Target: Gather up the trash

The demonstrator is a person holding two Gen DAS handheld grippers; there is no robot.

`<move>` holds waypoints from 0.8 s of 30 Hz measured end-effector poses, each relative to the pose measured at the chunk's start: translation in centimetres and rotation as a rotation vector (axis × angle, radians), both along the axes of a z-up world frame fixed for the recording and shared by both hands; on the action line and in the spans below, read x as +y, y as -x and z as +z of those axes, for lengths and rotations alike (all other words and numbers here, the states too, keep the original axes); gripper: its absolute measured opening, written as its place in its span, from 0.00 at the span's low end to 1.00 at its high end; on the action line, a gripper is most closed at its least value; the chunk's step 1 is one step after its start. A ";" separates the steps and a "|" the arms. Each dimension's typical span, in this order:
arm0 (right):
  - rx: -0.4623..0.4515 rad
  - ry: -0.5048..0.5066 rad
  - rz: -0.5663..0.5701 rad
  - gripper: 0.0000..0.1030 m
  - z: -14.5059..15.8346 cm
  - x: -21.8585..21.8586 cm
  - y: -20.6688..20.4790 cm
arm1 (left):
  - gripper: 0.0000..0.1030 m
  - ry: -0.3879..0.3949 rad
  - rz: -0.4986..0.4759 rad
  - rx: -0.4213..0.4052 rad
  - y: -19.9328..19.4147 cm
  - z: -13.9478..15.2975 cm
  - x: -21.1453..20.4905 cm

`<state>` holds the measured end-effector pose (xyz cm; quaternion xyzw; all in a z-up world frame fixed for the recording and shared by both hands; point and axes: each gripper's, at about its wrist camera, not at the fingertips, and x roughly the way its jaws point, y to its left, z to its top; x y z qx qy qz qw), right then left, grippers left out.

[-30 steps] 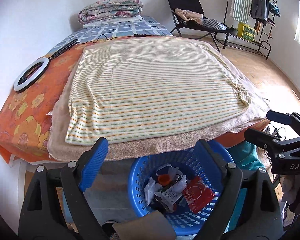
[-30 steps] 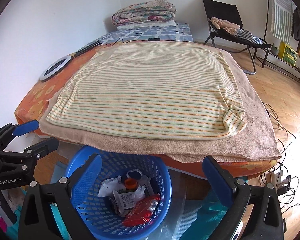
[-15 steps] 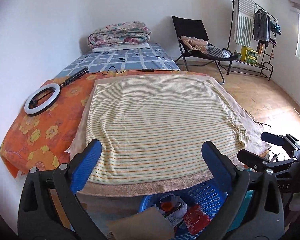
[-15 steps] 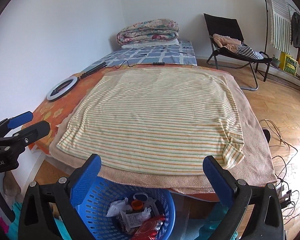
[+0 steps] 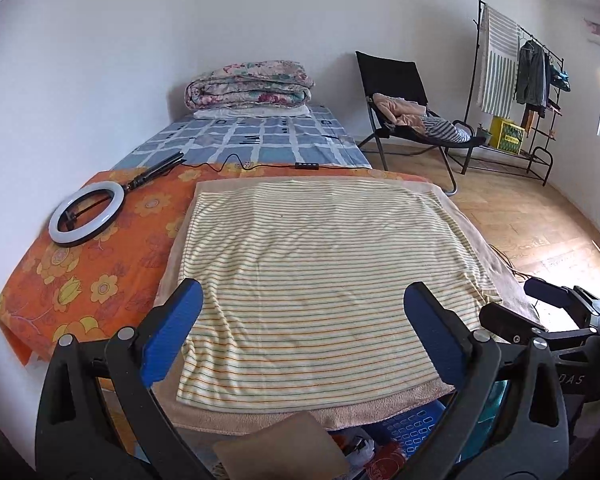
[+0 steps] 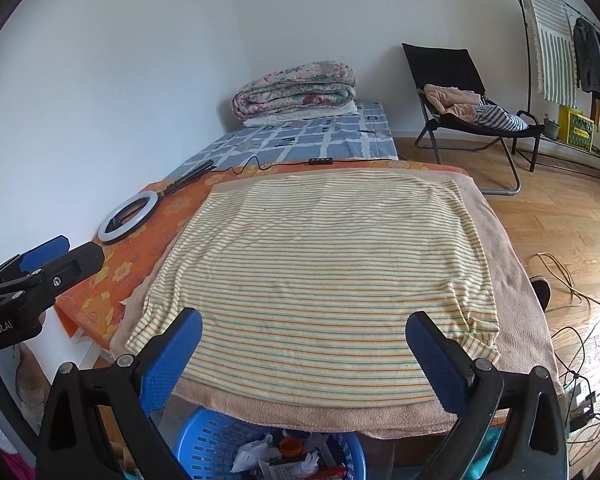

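**Both tools open and empty above the bed end; trash in the basket below**

Left tool (image 5: 303, 334): jaws spread wide, blue pads well apart, nothing between them. It is held over the near end of the bed (image 5: 80, 280), facing along it. The same tool shows at the left edge of the right wrist view (image 6: 44, 264), its two fingers apart there as well.

Right tool (image 6: 304, 338): jaws likewise spread wide, nothing held. It sits just to the right of the left tool, facing the same way. In the left wrist view it appears at the right edge (image 5: 540, 312).

Trash: a blue basket (image 6: 204, 440) stands on the floor directly beneath both tools, partly tucked under the overhanging bed end. Inside it lie crumpled white wrappers (image 6: 256, 452), a small orange cap (image 6: 291, 446) and a red packet (image 6: 332, 472). In the left wrist view only the basket's rim (image 5: 412, 428) and part of the contents are seen, behind a tan flat object (image 5: 280, 448) at the frame bottom that I cannot identify.

Ahead of the tools: a striped towel (image 6: 320, 272) lies flat over a beige blanket (image 6: 512, 280). To the far left of the tools, a ring light (image 5: 86, 212) rests on the orange floral sheet. Further ahead, a folded quilt (image 5: 248, 84) is at the head of the bed. Ahead to the right, a black chair (image 6: 452, 76) with clothes on it stands on the wooden floor
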<state>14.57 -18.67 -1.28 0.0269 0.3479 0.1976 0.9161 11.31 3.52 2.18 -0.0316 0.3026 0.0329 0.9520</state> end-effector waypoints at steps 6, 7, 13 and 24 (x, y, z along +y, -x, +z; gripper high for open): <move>0.015 0.003 -0.018 1.00 -0.9 0.4 -1.2 | 0.99 0.002 0.024 0.038 -1.2 -1.9 1.0; 0.019 0.004 -0.019 1.00 -1.1 0.5 -1.4 | 0.99 0.008 0.025 0.043 -1.3 -2.1 1.1; 0.036 0.006 -0.023 1.00 -2.0 0.6 -2.1 | 0.99 0.010 0.028 0.045 -1.4 -2.3 1.2; 0.043 0.009 -0.025 1.00 -2.2 0.7 -2.0 | 0.99 0.008 0.027 0.044 -1.4 -2.3 1.2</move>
